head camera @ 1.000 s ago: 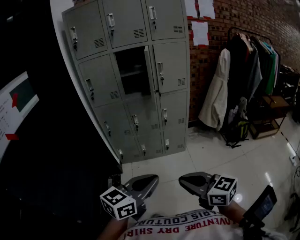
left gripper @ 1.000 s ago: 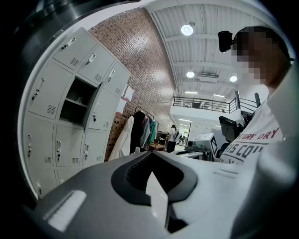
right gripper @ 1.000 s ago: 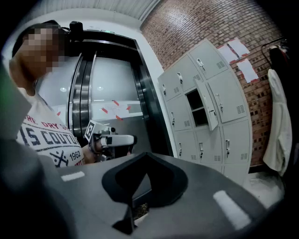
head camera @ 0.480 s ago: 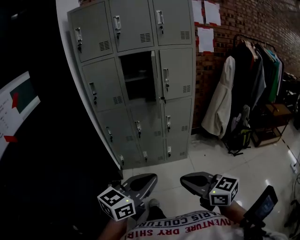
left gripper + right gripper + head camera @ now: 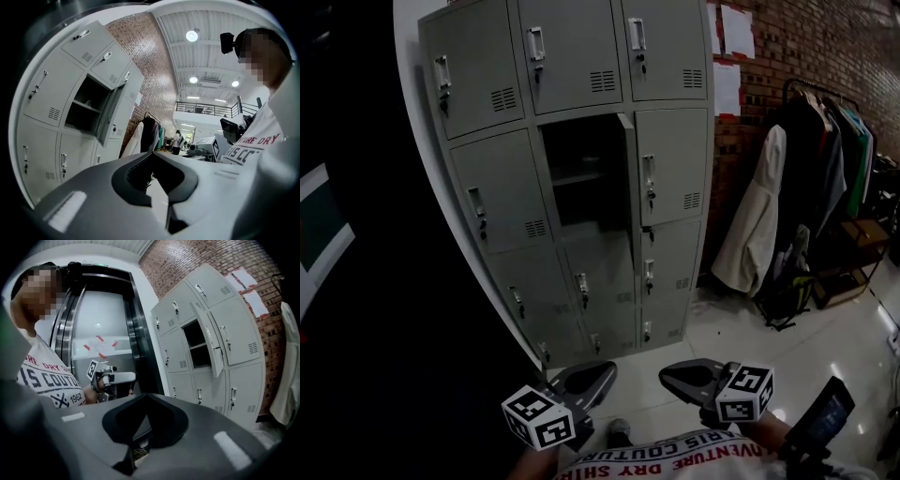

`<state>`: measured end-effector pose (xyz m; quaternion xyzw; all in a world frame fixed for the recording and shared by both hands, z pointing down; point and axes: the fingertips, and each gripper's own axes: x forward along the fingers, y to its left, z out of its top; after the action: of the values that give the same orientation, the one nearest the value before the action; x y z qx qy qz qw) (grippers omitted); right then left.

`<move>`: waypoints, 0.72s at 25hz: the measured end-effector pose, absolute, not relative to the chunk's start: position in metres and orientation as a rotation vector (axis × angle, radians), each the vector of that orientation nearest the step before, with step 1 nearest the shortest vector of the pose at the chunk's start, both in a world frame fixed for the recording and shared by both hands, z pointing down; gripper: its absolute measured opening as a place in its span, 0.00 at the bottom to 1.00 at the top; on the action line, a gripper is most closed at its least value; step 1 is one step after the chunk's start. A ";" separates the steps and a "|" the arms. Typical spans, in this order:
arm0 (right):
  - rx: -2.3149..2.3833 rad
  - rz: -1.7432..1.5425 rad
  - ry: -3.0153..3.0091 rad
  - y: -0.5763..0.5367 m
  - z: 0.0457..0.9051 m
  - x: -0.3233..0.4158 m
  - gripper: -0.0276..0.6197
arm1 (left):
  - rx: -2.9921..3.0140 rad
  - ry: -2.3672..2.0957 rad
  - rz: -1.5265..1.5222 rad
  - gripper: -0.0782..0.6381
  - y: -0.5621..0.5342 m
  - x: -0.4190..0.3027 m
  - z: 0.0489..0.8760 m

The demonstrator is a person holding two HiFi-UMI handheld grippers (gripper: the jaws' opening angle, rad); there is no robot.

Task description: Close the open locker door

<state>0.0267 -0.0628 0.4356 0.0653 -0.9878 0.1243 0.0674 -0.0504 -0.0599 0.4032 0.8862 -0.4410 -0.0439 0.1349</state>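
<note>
Locker door (image 5: 627, 171) hanging open, middle column, second row of grey lockers (image 5: 497, 187), well ahead. Left gripper (image 5: 598, 373) and right gripper (image 5: 673, 376) waiting low by belly, both pinching together on nothing. Probably because door is too far to push yet.

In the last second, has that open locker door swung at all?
No. The open locker door still juts edge-on from the right side of its compartment; only the whole locker looms nearer.
</note>
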 end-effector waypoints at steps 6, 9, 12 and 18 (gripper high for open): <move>0.221 0.396 -2.943 -0.149 0.431 -0.049 0.03 | 2.569 -1.210 -0.105 0.12 -0.156 -0.117 0.398; 0.251 0.383 -2.959 -0.190 0.412 -0.076 0.03 | 2.603 -1.199 -0.096 0.12 -0.199 -0.145 0.379; 0.290 0.367 -2.966 -0.223 0.402 -0.095 0.03 | 2.620 -1.175 -0.096 0.12 -0.232 -0.167 0.367; 0.374 0.389 -2.947 -0.262 0.411 -0.108 0.03 | 2.624 -1.103 -0.068 0.12 -0.274 -0.179 0.376</move>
<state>-0.1082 -0.2615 0.4108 0.1246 -0.9810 0.1295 0.0729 -0.1786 -0.2740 0.3763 0.9116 -0.3832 -0.0237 0.1468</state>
